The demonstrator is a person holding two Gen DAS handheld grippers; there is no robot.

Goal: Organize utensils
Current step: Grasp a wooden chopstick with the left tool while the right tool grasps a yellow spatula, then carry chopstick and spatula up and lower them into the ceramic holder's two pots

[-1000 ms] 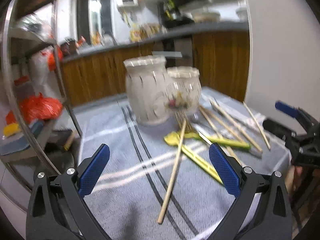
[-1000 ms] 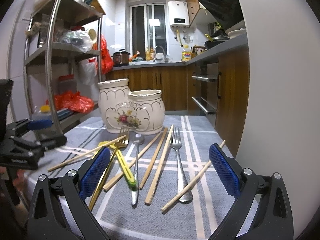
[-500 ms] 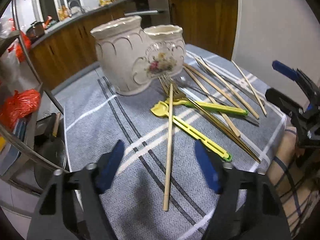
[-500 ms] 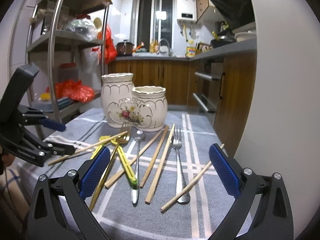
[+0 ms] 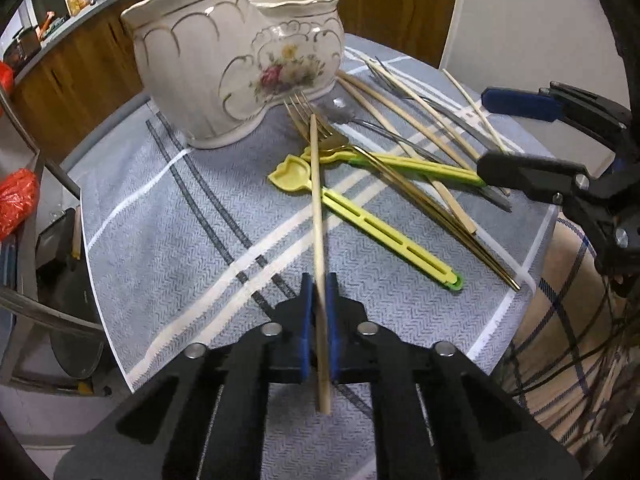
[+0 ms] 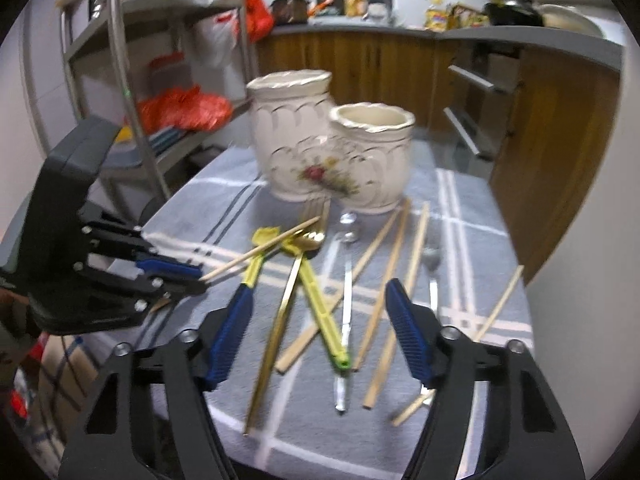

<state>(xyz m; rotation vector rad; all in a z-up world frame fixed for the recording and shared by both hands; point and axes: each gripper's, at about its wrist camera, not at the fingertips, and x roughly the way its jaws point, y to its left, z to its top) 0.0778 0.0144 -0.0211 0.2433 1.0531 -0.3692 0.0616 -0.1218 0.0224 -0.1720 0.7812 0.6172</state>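
My left gripper [image 5: 319, 300] is shut on a wooden chopstick [image 5: 317, 208] near its near end; the stick's far tip rests on a gold fork [image 5: 320, 132]. It also shows in the right wrist view [image 6: 260, 250], held by the left gripper [image 6: 192, 276]. A cream two-pot ceramic holder [image 5: 240, 64] [image 6: 332, 148] stands at the back of the cloth. My right gripper [image 6: 320, 332] is open above the scattered utensils: a yellow-green spoon [image 6: 324, 320], a gold fork [image 6: 288, 296], a steel spoon [image 6: 346, 300] and several chopsticks [image 6: 404, 280].
The striped grey cloth [image 5: 180, 216] covers a small table with its edge close at the front. A metal shelf rack [image 6: 132, 92] stands at the left. Wooden cabinets [image 6: 552, 152] and a white wall lie to the right.
My left gripper came down and closed on the chopstick's near end. My right gripper rose, tilted down over the utensils and narrowed somewhat.
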